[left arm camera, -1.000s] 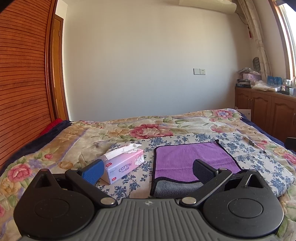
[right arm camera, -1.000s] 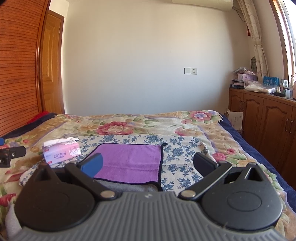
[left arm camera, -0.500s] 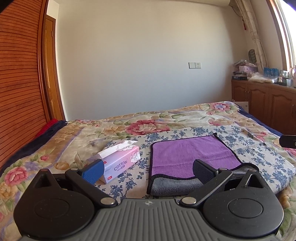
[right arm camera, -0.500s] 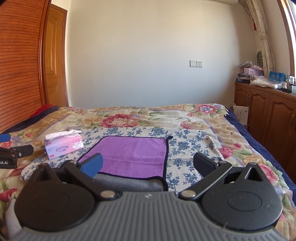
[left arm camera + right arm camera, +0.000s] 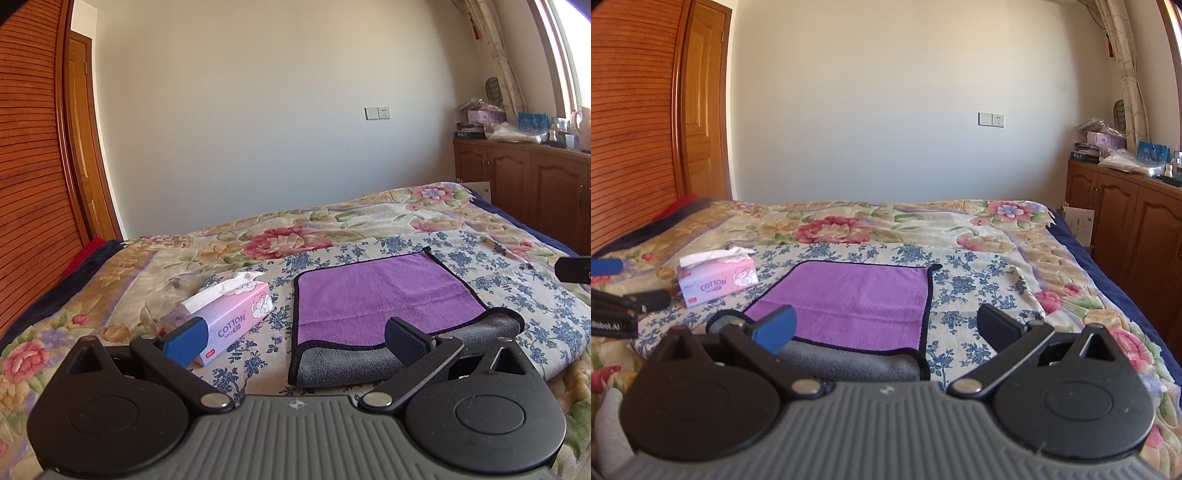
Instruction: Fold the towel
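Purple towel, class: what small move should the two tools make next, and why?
Probably lower both open tools, left tool and right tool, onto the near corners of the purple towel: its near edge is turned up grey, and neither tool holds anything.

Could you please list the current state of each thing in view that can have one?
towel: flat on the bed, near edge folded over, grey side up
tissue box: open, a tissue sticking out
left gripper: open, empty
right gripper: open, empty
door: cannot tell
cabinet doors: shut
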Available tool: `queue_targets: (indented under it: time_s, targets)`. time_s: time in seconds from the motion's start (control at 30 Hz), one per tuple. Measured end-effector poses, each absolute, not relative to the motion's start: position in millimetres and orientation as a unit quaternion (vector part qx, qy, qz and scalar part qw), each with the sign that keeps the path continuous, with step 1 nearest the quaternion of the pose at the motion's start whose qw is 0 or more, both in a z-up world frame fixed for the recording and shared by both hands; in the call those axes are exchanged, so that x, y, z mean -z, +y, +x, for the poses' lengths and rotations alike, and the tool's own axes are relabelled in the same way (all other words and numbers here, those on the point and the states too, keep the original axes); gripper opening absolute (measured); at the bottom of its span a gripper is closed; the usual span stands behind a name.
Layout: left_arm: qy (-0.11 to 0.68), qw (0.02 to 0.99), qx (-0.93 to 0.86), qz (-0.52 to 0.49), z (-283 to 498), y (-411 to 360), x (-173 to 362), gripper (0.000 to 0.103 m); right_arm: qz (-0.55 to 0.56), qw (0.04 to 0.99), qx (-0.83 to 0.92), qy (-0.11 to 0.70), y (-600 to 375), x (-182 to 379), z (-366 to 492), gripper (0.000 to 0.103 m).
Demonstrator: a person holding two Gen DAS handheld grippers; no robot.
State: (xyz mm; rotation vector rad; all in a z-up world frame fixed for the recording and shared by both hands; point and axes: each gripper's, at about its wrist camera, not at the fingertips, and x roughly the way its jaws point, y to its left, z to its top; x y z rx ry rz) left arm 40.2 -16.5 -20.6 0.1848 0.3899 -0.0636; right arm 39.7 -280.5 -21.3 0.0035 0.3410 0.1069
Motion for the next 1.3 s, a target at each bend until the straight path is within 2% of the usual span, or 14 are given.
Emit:
queue_targets:
  time_s: [1.3]
  targets:
    - [0.272, 0.955, 0.048, 0.108, 125, -21, 60, 0.103, -0.01, 0.972, -0.08, 0.22, -278, 42, 103, 0.103]
